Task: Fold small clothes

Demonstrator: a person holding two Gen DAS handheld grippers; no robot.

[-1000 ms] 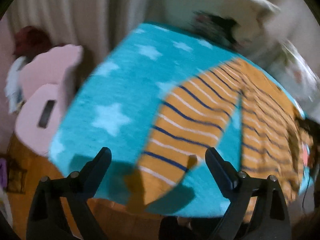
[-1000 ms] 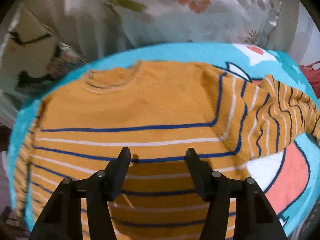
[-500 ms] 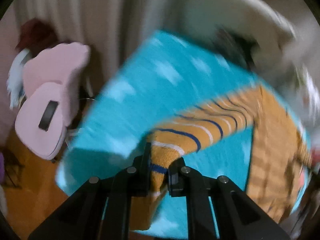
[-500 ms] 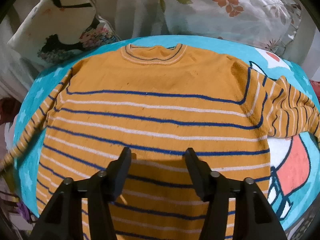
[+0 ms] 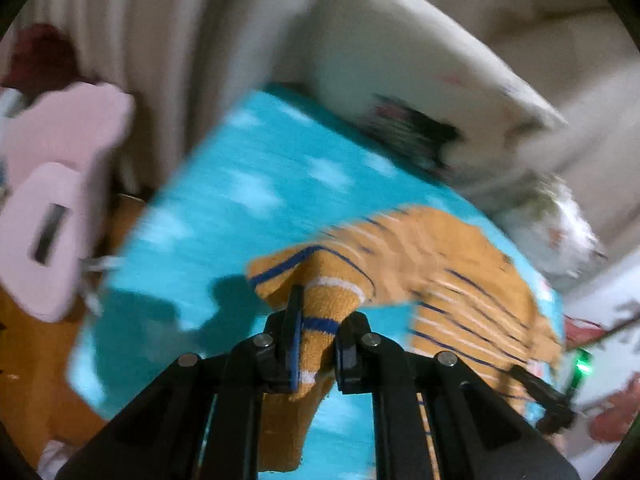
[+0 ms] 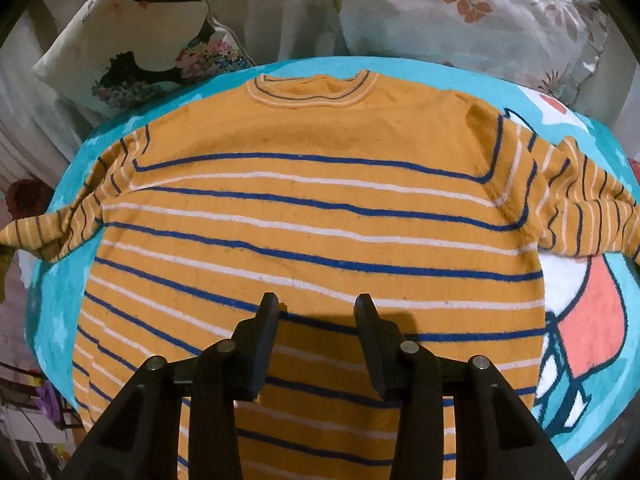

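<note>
Lying flat on a turquoise blanket, an orange sweater with blue and white stripes is spread collar toward the pillows, both sleeves stretched toward the blanket's side edges. One sleeve cuff is pinched and lifted by the closed left gripper. The right gripper is held parted and empty over the sweater's lower part.

The left gripper has closed on the sweater's sleeve and lifted it. The cuff now bunches between its fingers.
</note>
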